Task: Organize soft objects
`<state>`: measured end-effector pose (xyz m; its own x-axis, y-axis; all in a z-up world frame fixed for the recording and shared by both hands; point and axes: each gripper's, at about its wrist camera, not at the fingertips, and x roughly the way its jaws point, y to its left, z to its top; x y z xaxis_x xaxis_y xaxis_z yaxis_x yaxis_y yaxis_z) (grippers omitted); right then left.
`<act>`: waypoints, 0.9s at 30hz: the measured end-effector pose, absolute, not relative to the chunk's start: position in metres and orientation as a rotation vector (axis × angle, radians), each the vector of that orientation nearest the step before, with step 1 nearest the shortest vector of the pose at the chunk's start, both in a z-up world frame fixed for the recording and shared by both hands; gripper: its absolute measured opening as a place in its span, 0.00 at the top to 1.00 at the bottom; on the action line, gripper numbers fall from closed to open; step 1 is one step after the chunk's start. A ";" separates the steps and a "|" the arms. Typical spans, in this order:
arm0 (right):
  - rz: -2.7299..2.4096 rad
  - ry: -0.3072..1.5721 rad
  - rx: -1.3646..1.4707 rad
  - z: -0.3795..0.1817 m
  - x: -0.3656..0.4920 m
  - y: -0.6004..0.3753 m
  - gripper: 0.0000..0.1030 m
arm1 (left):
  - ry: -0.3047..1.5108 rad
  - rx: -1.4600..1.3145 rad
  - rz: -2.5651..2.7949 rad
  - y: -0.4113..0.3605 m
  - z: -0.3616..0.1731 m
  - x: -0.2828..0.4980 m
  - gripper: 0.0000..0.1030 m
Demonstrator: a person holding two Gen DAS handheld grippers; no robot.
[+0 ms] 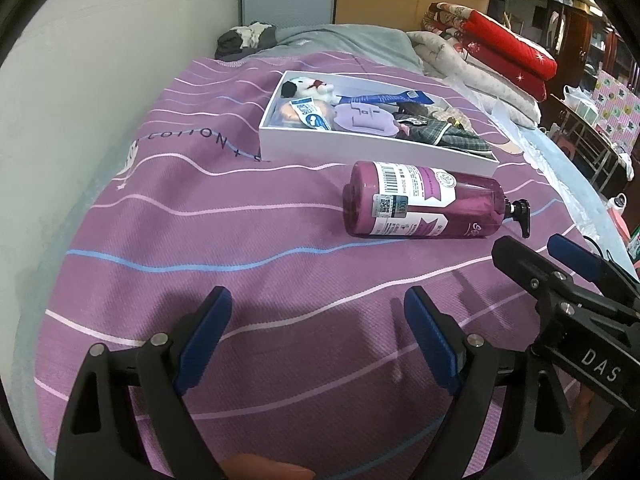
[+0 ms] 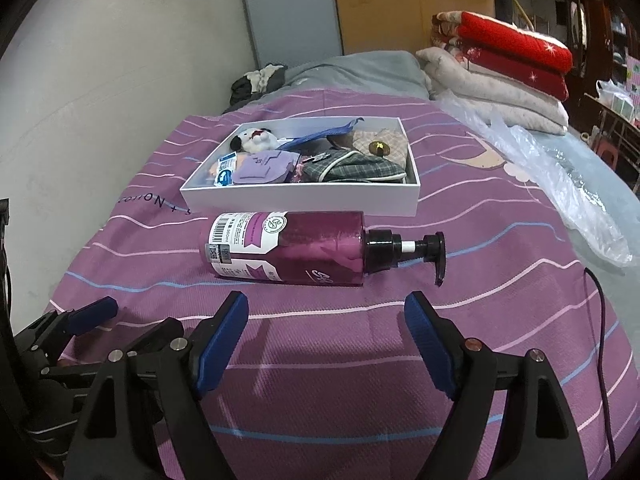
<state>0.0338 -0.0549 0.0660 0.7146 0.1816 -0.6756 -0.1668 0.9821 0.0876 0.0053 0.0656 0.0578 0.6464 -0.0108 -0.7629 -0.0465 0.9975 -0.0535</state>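
On the purple striped cotton bedspread [image 2: 320, 360], the shallow white cardboard box [image 2: 300, 200] sits toward twelve o'clock from both tongs and already holds the soft things: a white-and-black plush toy [image 2: 256, 140] in its far-left corner, a lilac felt pouch [image 2: 262, 168] beside it, and a folded grey plaid cloth [image 2: 352, 168] along the right. The one item left outside is the magenta plastic pump bottle [image 2: 288, 248], lying on its side just in front of the box, with its black pump head at three o'clock.

The right gripper [image 2: 326, 336] stands wide and empty, with the bottle straight ahead at twelve. The left gripper [image 1: 318, 336] is likewise spread wide with nothing between its blue pads; for it the bottle lies at about one o'clock.

By my reading the sorting is nearly finished, and the step in hand is dealing with the bottle. It is rigid rather than soft, so whether it goes in the box is unclear. Taking it would call for a forward reach and a grip across the round barrel, which may roll.
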 end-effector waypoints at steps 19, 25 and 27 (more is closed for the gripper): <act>0.172 0.713 -0.014 0.071 0.028 -0.051 0.21 | 0.851 -0.052 0.030 0.064 0.061 0.004 0.15; 0.172 0.713 -0.013 0.071 0.028 -0.051 0.21 | 0.851 -0.052 0.029 0.064 0.061 0.004 0.15; 0.171 0.712 -0.014 0.071 0.028 -0.051 0.21 | 0.850 -0.052 0.029 0.064 0.061 0.004 0.15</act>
<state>0.0284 -0.0510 0.0711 0.7437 0.1519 -0.6511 -0.1612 0.9859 0.0458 0.0038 0.0639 0.0608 0.6593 0.0053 -0.7518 -0.0466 0.9983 -0.0338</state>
